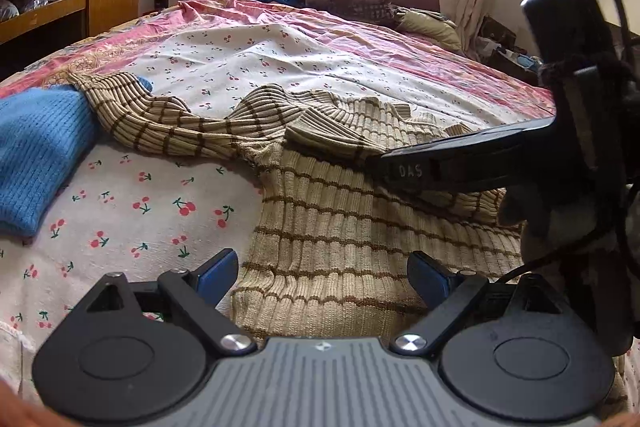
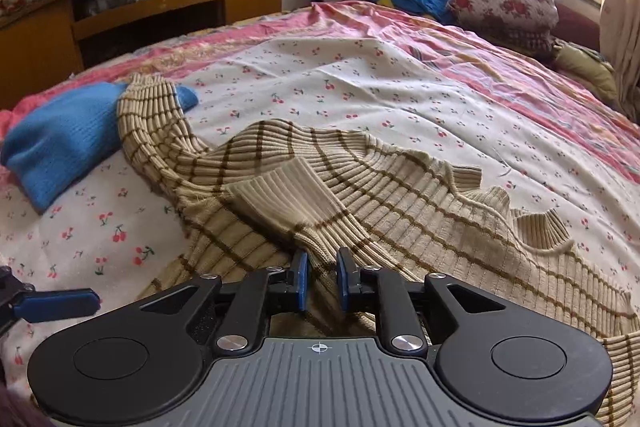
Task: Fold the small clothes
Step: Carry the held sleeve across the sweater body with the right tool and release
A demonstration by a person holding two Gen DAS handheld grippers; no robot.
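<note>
Left gripper [image 1: 322, 277]: jaws wide apart over the striped sweater [image 1: 340, 227] hem. Right gripper [image 2: 322, 281]: jaws narrowly apart, straddling a sleeve fold. Open bedsheet [image 2: 340, 79] at 12 o'clock.

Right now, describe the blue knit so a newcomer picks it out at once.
Start at the bed's cherry-print sheet. On its left side lies the blue knit, a plain folded piece with one end tucked under the sleeve of the striped beige sweater. It alone is solid blue without stripes.
</note>
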